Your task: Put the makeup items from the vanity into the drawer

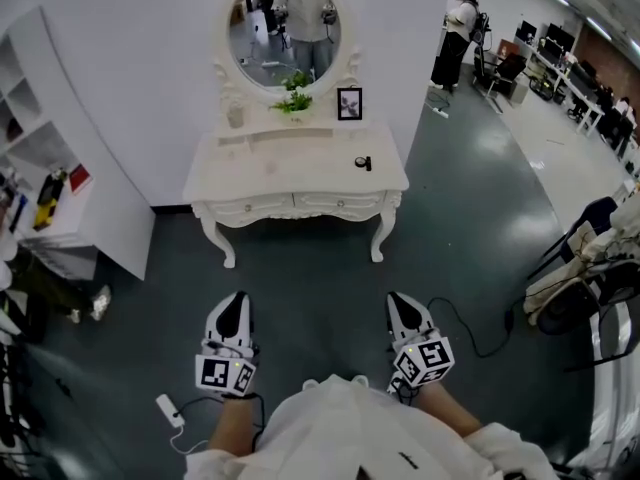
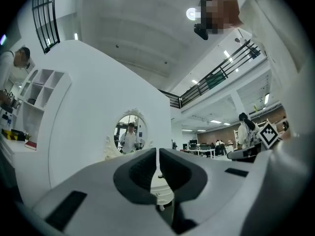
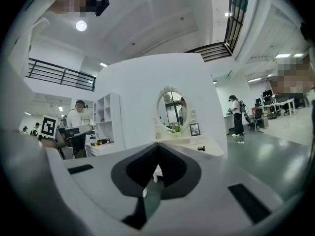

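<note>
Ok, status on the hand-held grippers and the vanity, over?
Left hand-held gripper shut, empty; right hand-held gripper shut, empty. Both well short of the vanity, drawers closed. Small dark item on its top, right side. Nothing seen in the way.

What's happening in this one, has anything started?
Not really. A person stands on the floor a few steps back from the white vanity, holding the left gripper and the right gripper out in front, aimed toward it. Both grippers are shut and empty. A small dark item sits on the right of the vanity top, and the drawer fronts look closed. Nothing has been picked up or put away yet.
</note>
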A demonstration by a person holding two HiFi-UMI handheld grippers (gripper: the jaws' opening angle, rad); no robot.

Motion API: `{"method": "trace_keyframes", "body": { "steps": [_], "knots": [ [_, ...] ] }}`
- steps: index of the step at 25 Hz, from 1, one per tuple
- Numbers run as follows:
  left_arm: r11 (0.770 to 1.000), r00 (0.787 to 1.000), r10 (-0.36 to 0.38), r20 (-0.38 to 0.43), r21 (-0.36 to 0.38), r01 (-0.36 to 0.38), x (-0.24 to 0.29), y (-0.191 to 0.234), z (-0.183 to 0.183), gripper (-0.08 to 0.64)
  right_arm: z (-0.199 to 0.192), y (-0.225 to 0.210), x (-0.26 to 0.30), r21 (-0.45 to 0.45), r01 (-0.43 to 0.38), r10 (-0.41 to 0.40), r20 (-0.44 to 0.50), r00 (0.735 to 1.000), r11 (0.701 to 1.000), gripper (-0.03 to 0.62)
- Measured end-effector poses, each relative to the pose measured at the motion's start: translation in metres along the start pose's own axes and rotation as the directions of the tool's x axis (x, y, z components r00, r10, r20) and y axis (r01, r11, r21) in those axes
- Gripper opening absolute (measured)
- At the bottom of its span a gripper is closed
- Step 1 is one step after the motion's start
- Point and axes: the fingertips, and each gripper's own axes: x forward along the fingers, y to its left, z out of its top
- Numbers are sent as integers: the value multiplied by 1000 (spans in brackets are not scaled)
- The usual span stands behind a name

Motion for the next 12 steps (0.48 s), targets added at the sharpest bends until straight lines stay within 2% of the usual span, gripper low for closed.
{"method": "trace_keyframes", "body": {
  "steps": [3, 8, 12],
  "knots": [
    [1000, 1000, 0, -2, 15, 0, -2, 6, 1, 44, -1, 7, 4, -4, 5, -5, 0, 1000, 1000, 17],
    [1000, 1000, 5, -12, -29, -6, -7, 28, -7, 298, -5, 24, 15, -5, 14, -14, 0, 1000, 1000, 17],
    [999, 999, 26, -36, -39, -27, -17, 47, -20, 360, -12, 42, 24, -9, 8, -8, 0, 1000, 1000, 17]
  ]
}}
